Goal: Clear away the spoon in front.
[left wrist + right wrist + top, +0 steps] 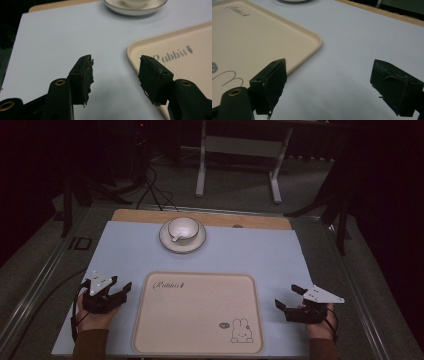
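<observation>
The tray [195, 312] is cream, printed with grey script lettering at its far left and an outlined rabbit figure at its near right. The mat [130, 250] beneath is pale blue. The saucer [182, 241] is white with a dark rim line; the cup [182, 229] is white. Both grippers [107, 292] [295, 304] are black with grey plates.

Matt surfaces, one glossy dish

The rounded beige tray [197, 312] looks like smooth matt plastic; the pale blue table cover [265, 255] is flat and matt over a wooden edge [260, 221]; the white saucer [182, 240] looks like glossy ceramic; the gripper pads [86, 75] are rough black.
</observation>
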A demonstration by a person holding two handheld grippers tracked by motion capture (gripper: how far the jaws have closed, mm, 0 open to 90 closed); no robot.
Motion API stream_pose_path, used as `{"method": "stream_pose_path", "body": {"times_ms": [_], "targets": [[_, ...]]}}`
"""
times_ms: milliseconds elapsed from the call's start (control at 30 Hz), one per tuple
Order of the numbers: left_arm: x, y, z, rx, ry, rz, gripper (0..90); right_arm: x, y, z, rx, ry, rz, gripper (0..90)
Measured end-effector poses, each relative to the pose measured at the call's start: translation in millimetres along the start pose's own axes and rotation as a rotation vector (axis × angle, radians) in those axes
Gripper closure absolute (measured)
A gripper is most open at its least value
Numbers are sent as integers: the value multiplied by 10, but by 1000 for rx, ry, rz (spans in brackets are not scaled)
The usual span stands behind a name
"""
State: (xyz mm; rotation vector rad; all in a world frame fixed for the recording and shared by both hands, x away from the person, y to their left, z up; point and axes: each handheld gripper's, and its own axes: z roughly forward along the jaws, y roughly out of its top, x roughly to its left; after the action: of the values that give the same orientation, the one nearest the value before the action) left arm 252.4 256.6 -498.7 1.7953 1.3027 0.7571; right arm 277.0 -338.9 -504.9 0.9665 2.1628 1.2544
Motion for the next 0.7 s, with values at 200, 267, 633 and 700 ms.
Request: {"method": "stream_pose_path", "body": {"times_ms": [200,267,633,700], "targets": [[-5,7,17,11,11,1,427,-9,-12,8,3,-13,1,135],[-5,12,18,7,14,-6,423,-9,-14,11,4,-13,-3,135],[-49,82,67,-1,-24,-31,405,12,-11,54,4,-12,-13,135],[-78,106,71,-5,-34,-31,402,26,-9,60,10,-16,-25,135]]}}
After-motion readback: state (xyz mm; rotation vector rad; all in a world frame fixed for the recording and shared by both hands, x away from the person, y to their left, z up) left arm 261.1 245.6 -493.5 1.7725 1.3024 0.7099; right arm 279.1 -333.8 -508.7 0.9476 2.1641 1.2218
